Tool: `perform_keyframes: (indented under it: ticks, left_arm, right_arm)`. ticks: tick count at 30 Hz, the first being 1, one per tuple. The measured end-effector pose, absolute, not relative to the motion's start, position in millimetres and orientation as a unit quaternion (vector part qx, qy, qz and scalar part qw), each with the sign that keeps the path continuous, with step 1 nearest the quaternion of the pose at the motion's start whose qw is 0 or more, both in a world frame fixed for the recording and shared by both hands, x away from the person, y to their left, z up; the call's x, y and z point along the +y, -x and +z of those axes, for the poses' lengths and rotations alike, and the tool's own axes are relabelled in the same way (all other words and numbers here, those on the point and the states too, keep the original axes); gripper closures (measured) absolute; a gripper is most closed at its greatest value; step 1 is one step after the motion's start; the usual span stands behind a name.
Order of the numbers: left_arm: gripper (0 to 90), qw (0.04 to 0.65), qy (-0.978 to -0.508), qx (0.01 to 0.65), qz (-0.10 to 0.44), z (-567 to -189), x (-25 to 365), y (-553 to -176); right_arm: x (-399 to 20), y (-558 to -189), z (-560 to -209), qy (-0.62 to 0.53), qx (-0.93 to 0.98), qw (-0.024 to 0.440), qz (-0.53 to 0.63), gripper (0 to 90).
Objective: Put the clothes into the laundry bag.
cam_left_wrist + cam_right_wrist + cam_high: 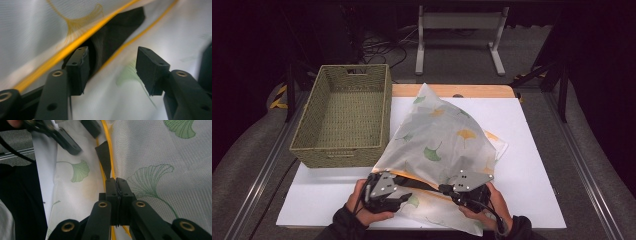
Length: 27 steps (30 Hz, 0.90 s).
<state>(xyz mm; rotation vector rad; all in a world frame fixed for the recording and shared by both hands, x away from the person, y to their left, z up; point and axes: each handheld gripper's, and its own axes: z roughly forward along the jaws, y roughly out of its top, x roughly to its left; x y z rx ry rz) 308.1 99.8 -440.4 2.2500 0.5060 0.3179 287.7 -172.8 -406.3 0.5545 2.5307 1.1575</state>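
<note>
High view shows both hands at the table's near edge. The left gripper (398, 192) has its jaws apart, released at the mouth of the mesh bag (439, 135). The right gripper (447, 189) is clenched on the bag's yellow-edged rim (107, 173). The bag lies on the white board (532, 150), and beyond to the left stands a woven basket (343, 117).

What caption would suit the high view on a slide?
Two hand-held grippers, left and right, work the opening of a leaf-printed mesh bag beside a woven basket.
</note>
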Motion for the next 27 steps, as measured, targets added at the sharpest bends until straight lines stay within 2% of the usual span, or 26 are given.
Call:
perform_keyframes:
  ticks: [3,5,6,9,10,11,16,21,22,27]
  left_arm:
    - [46.0,0.352,-0.894,0.223,0.163,-450,80,-322]
    - [53.1,0.34,-0.897,0.227,0.169,-453,74,-327]
    - [53.1,0.328,-0.901,0.22,0.18,-457,68,-330]
    - [72.8,0.321,-0.899,0.215,0.206,-459,64,-336]
    - [85.5,0.321,-0.898,0.218,0.207,-461,64,-337]
    - [87.5,0.321,-0.898,0.218,0.207,-461,64,-337]
    - [88.5,0.345,-0.873,0.268,0.218,-459,78,-342]
    - [87.6,0.358,-0.866,0.272,0.22,-459,86,-342]
    - [85.8,0.36,-0.867,0.268,0.216,-460,87,-340]
    - [63.6,0.393,-0.869,0.235,0.188,-454,98,-329]
  right_arm:
    - [-174,-287,-406,-0.193,0.882,0.149,0.403,89.5]
    - [-175,-287,-406,-0.193,0.882,0.149,0.404,89.5]
    - [-175,-286,-407,-0.192,0.882,0.146,0.404,89.5]
    - [-176,-283,-407,-0.189,0.884,0.144,0.403,89.5]
    - [-177,-280,-406,-0.187,0.883,0.143,0.406,89.5]
    - [-177,-280,-406,-0.187,0.883,0.143,0.406,89.5]
    - [-182,-273,-403,-0.177,0.884,0.137,0.411,89.6]
    - [-184,-272,-406,-0.178,0.887,0.135,0.404,89.5]
    - [-184,-273,-406,-0.179,0.888,0.134,0.403,89.5]
    - [-184,-278,-415,-0.186,0.89,0.13,0.395,89.4]
